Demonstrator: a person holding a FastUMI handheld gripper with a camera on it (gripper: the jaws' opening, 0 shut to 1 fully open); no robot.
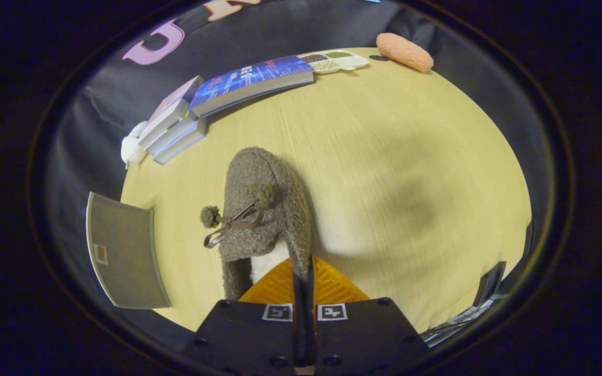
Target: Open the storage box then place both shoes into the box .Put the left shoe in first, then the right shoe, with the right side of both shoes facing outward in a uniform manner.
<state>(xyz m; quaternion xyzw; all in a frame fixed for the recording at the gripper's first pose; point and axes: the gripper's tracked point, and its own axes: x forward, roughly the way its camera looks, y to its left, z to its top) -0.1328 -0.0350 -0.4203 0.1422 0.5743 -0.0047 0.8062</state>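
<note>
Shoe [267,209]: one grey-brown fleecy slipper with a pale lining, a thin brown bow and two small pompoms on its upper. It lies on the table [384,156], toe pointing toward the far edge, heel end at the gripper [303,271].

Gripper: its jaws are drawn nearly together, with the right-hand wall of the slipper's heel collar pinched between them. Both fingers press on that wall; one sits inside the opening against the pale lining, the other outside. Whether the slipper's sole touches the table or hangs just above it cannot be told.

Table: pale yellow wood-grain top. A soft shadow falls on the bare surface to the right of the slipper.

Flat grey panel [123,256]: lies at the near left edge of the table, well apart from the slipper, with a small tag near one corner. What it belongs to cannot be told.

Books [175,128]: a small stack at the far left edge. A larger book with a blue cover [251,83] rests tilted, one end on the stack.

White soft item [131,146]: just beside the book stack, at the table's left edge; too small to identify.

Divided white tray [335,60]: at the far edge, just beyond the blue book, holding dark, green and tan contents in separate compartments.

Orange fluffy oblong item [404,51]: at the far right edge, near the tray but apart from it.

Dark framed object [484,295]: at the near right edge, only partly seen.
</note>
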